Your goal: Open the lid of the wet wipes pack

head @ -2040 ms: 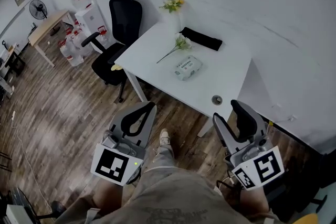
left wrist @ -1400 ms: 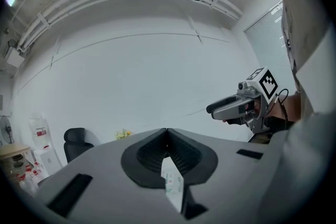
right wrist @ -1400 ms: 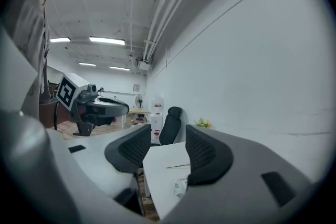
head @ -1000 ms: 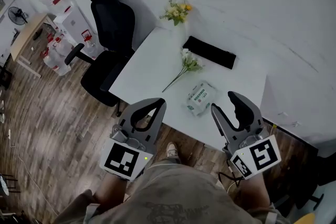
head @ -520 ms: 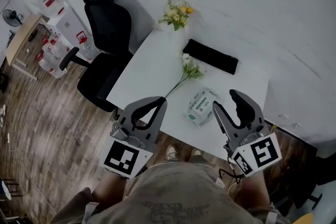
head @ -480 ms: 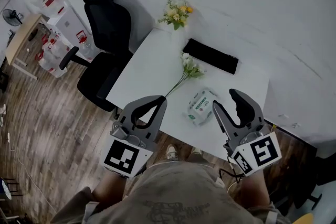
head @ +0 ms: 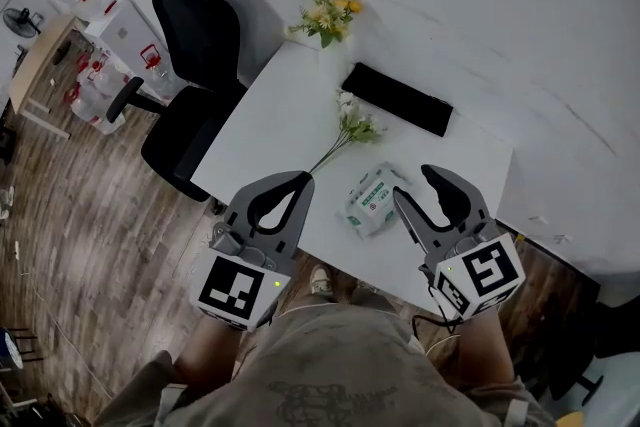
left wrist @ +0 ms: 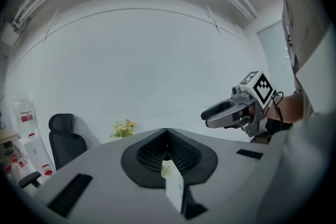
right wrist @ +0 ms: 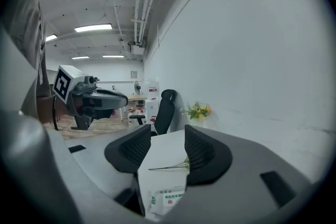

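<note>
One white table [head: 290, 105] holds the work; left gripper [head: 301, 177] hangs at its near edge, jaws pressed together; right gripper [head: 412, 183] gapes empty; wet wipes pack [head: 373, 199] lies loose between them; unpinned, it may slide when its lid, barely discernible here, is pried.

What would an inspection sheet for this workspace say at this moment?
Surface: white table against the wall.
Job's things: wet wipes pack lying flat near the front edge, untouched; lid looks closed.
Clutter: loose flower stem, bunch of flowers, flat black item.
Grippers: left gripper shut, empty; right gripper open, empty, near the pack.
Cables: black cable at the right gripper's rear.
Surroundings: black office chair, wood floor, water bottles.
</note>
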Demonstrator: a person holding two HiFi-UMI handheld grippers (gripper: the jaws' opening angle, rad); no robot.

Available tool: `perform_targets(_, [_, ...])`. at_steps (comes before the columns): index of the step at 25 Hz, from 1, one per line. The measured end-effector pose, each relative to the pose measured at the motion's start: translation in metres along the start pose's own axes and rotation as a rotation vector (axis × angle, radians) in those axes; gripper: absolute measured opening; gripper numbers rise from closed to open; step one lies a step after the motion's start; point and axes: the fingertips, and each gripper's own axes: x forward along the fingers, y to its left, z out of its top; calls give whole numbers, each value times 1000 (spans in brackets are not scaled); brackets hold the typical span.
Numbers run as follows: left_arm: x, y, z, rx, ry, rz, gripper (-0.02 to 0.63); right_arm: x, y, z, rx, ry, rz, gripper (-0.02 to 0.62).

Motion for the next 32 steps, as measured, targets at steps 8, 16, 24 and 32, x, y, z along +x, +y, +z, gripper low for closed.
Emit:
perform_targets(8, [36,11,-53,7,102,14,17,42,-14,-63,67,147,58,216])
perform_targets(16, [73,-6,-130,-77,252,-72,17,86,-10,-144,47,357,147,218])
perform_targets(24, [100,-21,-203,-123,382,-148,17,119,-9,-207,94,475,198,218])
perform_targets(32, [129,-35,-261,-156,446,-231,17,146,-11,-266,60,576,240,218])
